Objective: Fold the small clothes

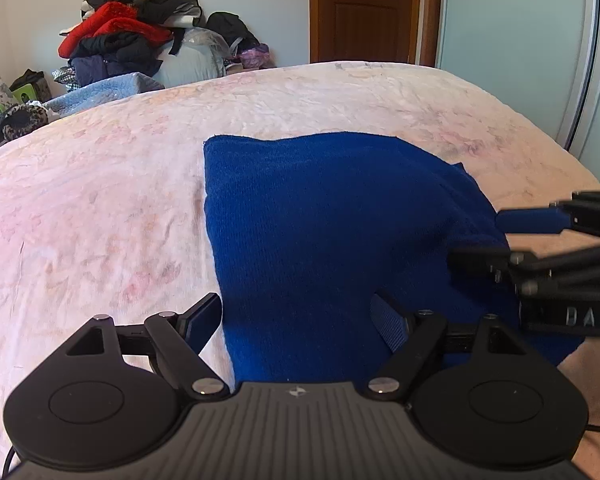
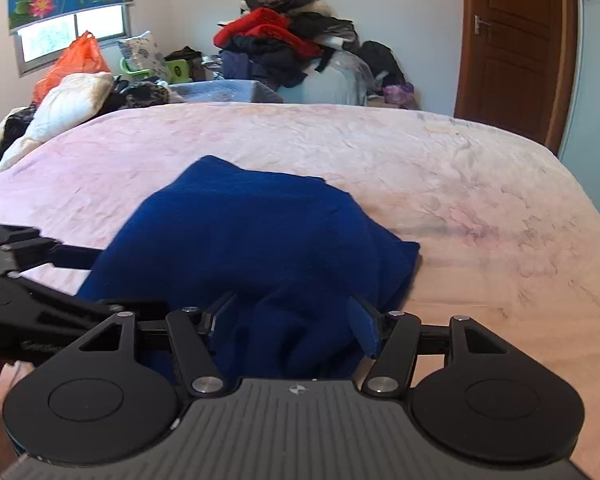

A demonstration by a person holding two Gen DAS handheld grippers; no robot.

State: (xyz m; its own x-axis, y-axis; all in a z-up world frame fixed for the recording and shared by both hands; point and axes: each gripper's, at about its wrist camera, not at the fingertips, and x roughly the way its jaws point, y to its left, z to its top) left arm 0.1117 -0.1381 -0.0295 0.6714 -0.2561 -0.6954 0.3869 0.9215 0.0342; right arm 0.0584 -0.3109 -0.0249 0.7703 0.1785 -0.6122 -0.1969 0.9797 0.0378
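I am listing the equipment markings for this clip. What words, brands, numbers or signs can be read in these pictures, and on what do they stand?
"DAS": pale raised letters on the side of the right gripper, cut off at the edge of the left wrist view; it may go on.
Script lettering on the side of the left gripper, in the right wrist view: too blurred to read.
Small emblem on each gripper's ribbed body: a mark, no letters.
Nothing else is readable.

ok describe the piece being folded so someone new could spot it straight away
Find the bed with the pale pink floral bedspread that fills the room. Near its front edge, right ahead of both grippers, lies a royal blue knitted garment, partly folded. It is the only item on the bedspread; the other clothes are piled behind the bed.
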